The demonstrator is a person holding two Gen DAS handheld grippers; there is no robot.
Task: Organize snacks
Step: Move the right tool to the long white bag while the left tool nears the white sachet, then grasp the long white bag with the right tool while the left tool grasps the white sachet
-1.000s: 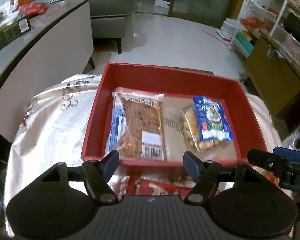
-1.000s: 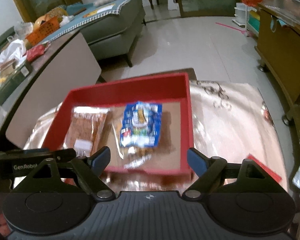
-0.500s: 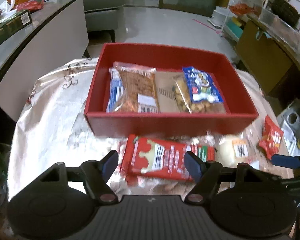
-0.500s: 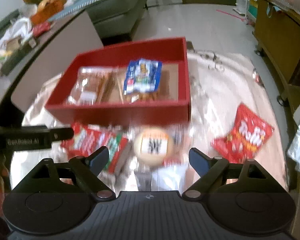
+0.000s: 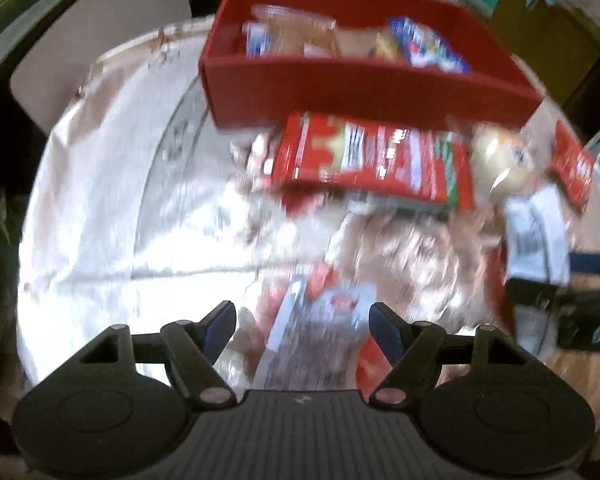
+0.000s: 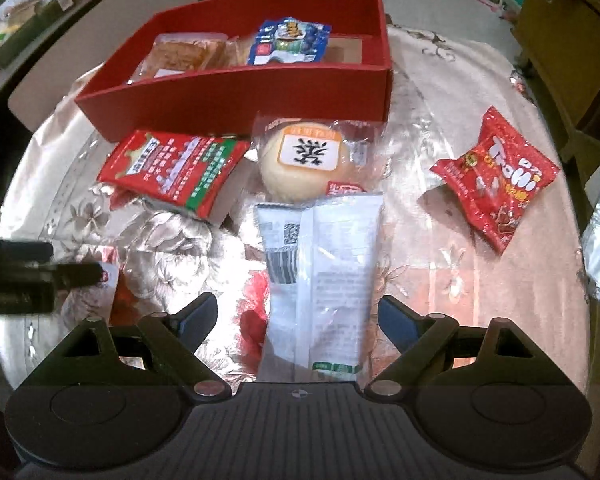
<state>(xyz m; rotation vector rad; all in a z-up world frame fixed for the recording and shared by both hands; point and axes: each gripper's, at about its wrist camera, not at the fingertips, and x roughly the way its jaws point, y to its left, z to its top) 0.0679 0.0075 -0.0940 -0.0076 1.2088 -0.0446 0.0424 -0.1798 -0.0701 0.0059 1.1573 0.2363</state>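
Left wrist view: the left claw (image 5: 302, 324) has swung back from the red box (image 5: 356, 92) toward the counter's near edge, jaws apart and empty over a blurred wrapper (image 5: 320, 320); a red-green packet (image 5: 376, 164) lies against the box's front wall.

Right wrist view: the right claw (image 6: 296, 320) has likewise dropped, open, straddling a white-clear packet (image 6: 324, 276). A bun (image 6: 306, 164) and a red candy bag (image 6: 496, 188) wait outside. Likely the next pickups begin.

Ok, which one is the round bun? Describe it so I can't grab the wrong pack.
Start at the red box at the far side of the table. Just in front of its near wall, right of the red-and-green packet, lies the round bun. It alone is pale, dome-shaped, in clear wrap with an orange-edged white label.
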